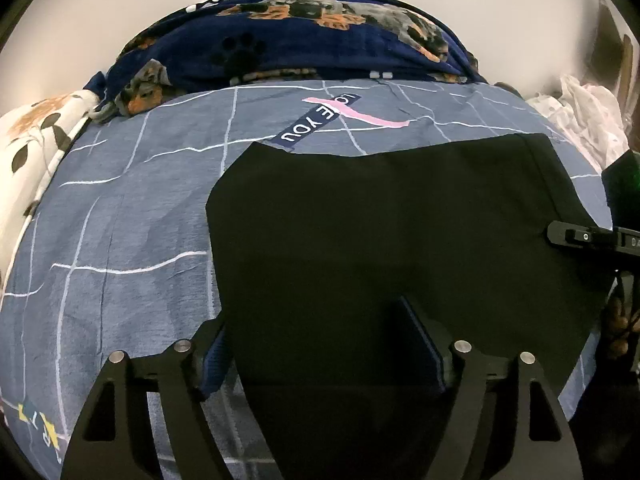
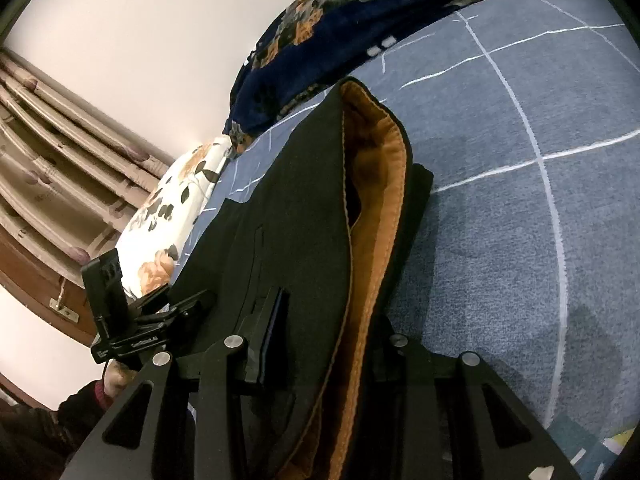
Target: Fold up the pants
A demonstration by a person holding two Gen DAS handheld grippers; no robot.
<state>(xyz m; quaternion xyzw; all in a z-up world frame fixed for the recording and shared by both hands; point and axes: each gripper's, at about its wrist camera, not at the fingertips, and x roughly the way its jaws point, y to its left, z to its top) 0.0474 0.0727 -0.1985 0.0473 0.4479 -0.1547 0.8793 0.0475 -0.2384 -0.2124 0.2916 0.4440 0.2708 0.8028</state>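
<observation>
Black pants spread on the bed, my right claw pinching the waistband.

My left claw [image 1: 320,344] stands apart low in its frame, its pads clear of the cloth — the pants [image 1: 384,232] lie flat between and beyond them, filling the middle of the view over the blue checked bedsheet [image 1: 120,216]. In the right wrist view my right claw [image 2: 328,336] is clamped on the pants at the waist, where the tan lining [image 2: 380,184] folds open up the centre of the frame. A dark blue blanket [image 1: 288,48] with a dog print is bunched along the top — a white flowered pillow [image 1: 36,136] sits at the left edge. My right claw also shows at the right edge of the left wrist view, touching the pants' side.
</observation>
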